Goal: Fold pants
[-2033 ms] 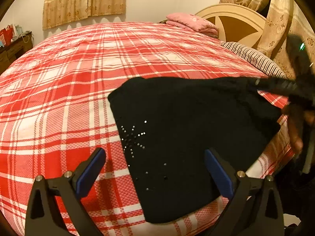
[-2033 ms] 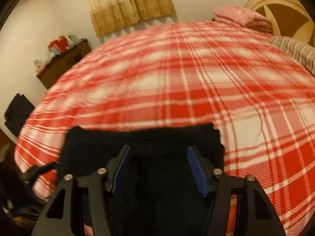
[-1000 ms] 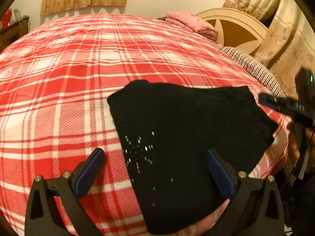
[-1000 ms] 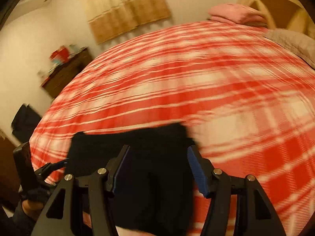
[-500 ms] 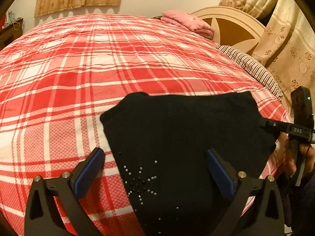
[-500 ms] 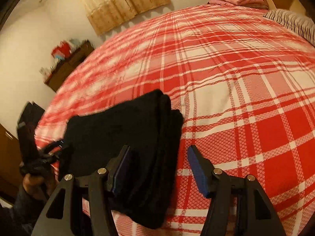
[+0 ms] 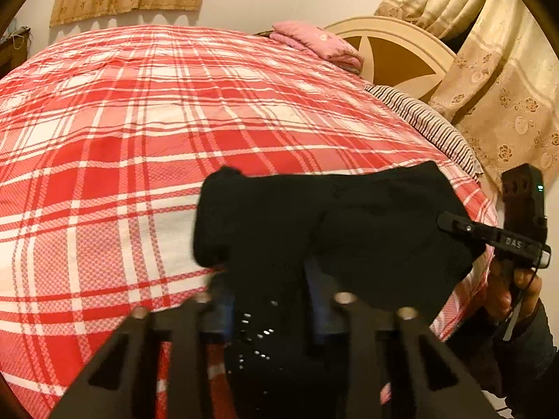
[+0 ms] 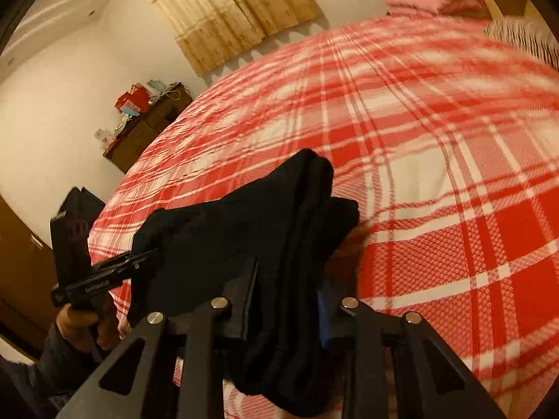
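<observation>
The black pants [image 7: 349,223] lie folded in a thick bundle at the near edge of the red plaid bed [image 7: 174,111]. My left gripper [image 7: 269,300] is shut on the near left part of the pants, by the small shiny studs. My right gripper [image 8: 286,296] is shut on the other end of the pants [image 8: 272,209], and the cloth is bunched and raised between the jaws. Each gripper also shows from the side in the other's view: the right one [image 7: 454,225] and the left one [image 8: 139,256].
A pink folded blanket [image 7: 314,40] and a striped pillow [image 7: 429,122] lie by the cream headboard [image 7: 394,49]. Curtains [image 7: 506,87] hang at the right. A dark dresser [image 8: 146,129] with clutter stands against the far wall.
Both grippers were open over the pants and have now shut on the cloth. The pants are bunched up and lifted at both ends.
</observation>
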Action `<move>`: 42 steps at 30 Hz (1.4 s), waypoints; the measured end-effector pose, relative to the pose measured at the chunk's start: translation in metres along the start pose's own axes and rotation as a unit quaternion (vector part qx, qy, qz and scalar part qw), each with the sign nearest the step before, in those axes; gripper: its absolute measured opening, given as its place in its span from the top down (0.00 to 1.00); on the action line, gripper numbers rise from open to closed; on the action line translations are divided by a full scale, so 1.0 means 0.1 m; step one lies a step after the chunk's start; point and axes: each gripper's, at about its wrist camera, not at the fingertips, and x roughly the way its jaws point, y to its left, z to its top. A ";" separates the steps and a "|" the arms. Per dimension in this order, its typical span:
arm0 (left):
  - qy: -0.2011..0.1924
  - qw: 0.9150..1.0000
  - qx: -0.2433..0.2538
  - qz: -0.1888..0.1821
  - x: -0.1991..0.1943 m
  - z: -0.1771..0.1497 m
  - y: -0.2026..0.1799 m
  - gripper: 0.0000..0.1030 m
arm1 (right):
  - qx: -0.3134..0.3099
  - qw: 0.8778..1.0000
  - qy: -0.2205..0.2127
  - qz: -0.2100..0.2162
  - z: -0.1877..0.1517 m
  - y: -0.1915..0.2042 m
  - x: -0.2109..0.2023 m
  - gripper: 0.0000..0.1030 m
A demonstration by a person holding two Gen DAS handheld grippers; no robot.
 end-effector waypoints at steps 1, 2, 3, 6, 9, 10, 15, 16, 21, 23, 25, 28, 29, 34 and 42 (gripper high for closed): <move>-0.004 1.000 -0.001 0.000 -0.04 0.00 -0.01 0.78 | -0.016 1.000 -0.006 -0.005 0.00 0.10 -0.05 0.73; -0.007 1.000 -0.002 -0.001 -0.07 0.01 -0.01 0.83 | -0.027 1.000 -0.011 -0.008 0.02 0.17 -0.09 0.73; -0.011 1.000 -0.005 -0.001 -0.12 0.02 -0.01 0.84 | -0.037 0.999 -0.016 -0.011 0.04 0.25 -0.14 0.73; -0.024 0.999 -0.020 -0.012 -0.26 0.05 0.07 0.87 | -0.065 0.998 -0.022 -0.008 0.15 0.47 -0.22 0.73; -0.036 0.999 -0.035 -0.016 -0.38 0.08 0.20 0.87 | -0.083 0.996 -0.023 -0.004 0.34 0.62 -0.15 0.74; -0.041 0.998 -0.039 -0.014 -0.44 0.09 0.25 0.87 | -0.087 0.996 -0.022 0.000 0.41 0.67 -0.09 0.74; -0.073 0.995 -0.055 0.026 -0.79 0.14 0.63 0.88 | -0.108 0.994 -0.007 0.031 0.71 1.01 0.34 0.74; -0.078 0.995 -0.058 0.036 -0.86 0.15 0.70 0.88 | -0.115 0.993 -0.003 0.040 0.77 1.12 0.46 0.74; -0.104 0.986 -0.081 0.104 -1.26 0.17 1.21 0.88 | -0.140 0.986 0.012 0.092 1.03 1.62 1.09 0.74; -0.112 0.980 -0.092 0.137 -1.39 0.17 1.44 0.88 | -0.147 0.983 0.016 0.113 1.11 1.86 1.39 0.74; -0.116 0.976 -0.099 0.159 -1.44 0.17 1.60 0.87 | -0.159 0.979 0.015 0.126 1.15 2.06 1.63 0.74; -0.111 0.969 -0.111 0.192 -1.42 0.15 1.91 0.87 | -0.174 0.975 0.024 0.137 1.17 2.35 1.98 0.74; -0.104 0.968 -0.117 0.196 -1.35 0.12 2.00 0.87 | -0.177 0.974 0.030 0.137 1.16 2.40 2.09 0.74; -0.078 0.961 -0.128 0.233 -1.03 -0.04 2.18 0.52 | -0.145 0.980 0.074 0.110 1.18 2.33 2.61 0.72; -0.091 0.956 -0.136 0.242 -0.97 -0.01 2.28 0.36 | -0.099 0.984 0.093 0.112 1.12 2.02 2.75 0.66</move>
